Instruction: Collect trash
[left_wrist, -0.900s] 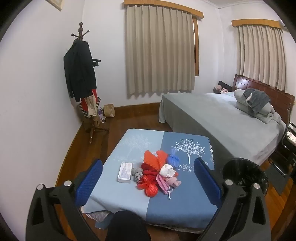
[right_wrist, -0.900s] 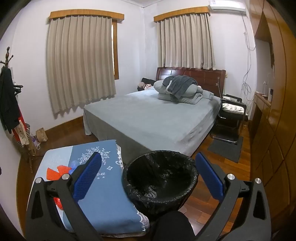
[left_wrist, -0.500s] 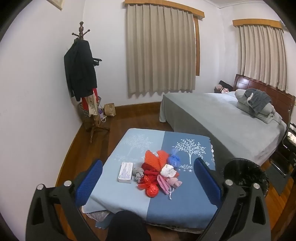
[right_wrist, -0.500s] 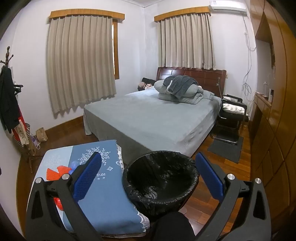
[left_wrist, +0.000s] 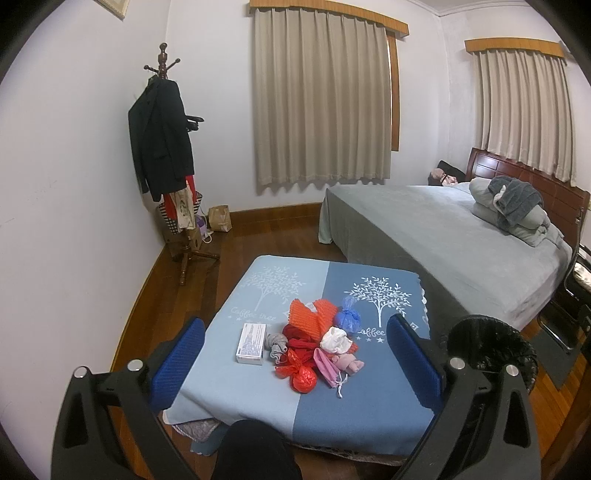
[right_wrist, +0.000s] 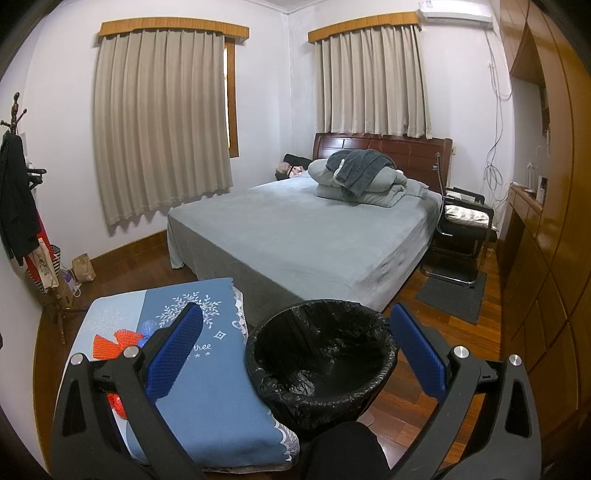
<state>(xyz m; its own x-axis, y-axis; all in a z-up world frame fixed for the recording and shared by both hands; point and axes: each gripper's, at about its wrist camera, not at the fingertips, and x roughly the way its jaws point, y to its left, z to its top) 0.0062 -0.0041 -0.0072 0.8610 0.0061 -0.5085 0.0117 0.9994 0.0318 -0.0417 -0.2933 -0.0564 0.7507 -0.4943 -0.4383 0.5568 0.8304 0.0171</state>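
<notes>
A heap of trash (left_wrist: 317, 343) lies on the low table with the blue cloth (left_wrist: 369, 398): orange foam netting (left_wrist: 308, 318), a blue bag (left_wrist: 348, 318), a red bag (left_wrist: 302, 377), white and pink scraps, and a small white box (left_wrist: 252, 342). My left gripper (left_wrist: 295, 360) hovers in front of and above the heap, open, nothing between its blue pads. To the table's right on the floor stands a bin with a black liner (right_wrist: 321, 360). My right gripper (right_wrist: 295, 352) is held open above and in front of it, empty. The orange netting (right_wrist: 110, 343) shows at the left.
A large bed with a grey cover (right_wrist: 314, 236) fills the room behind the table and bin. A coat stand with a dark jacket (left_wrist: 162, 136) is in the left corner, bags at its foot. A black chair (right_wrist: 463, 229) and wooden cupboards (right_wrist: 546, 258) line the right side.
Both views have barely shifted. Both grippers stay wide open and empty, and the trash and the bin have not moved.
</notes>
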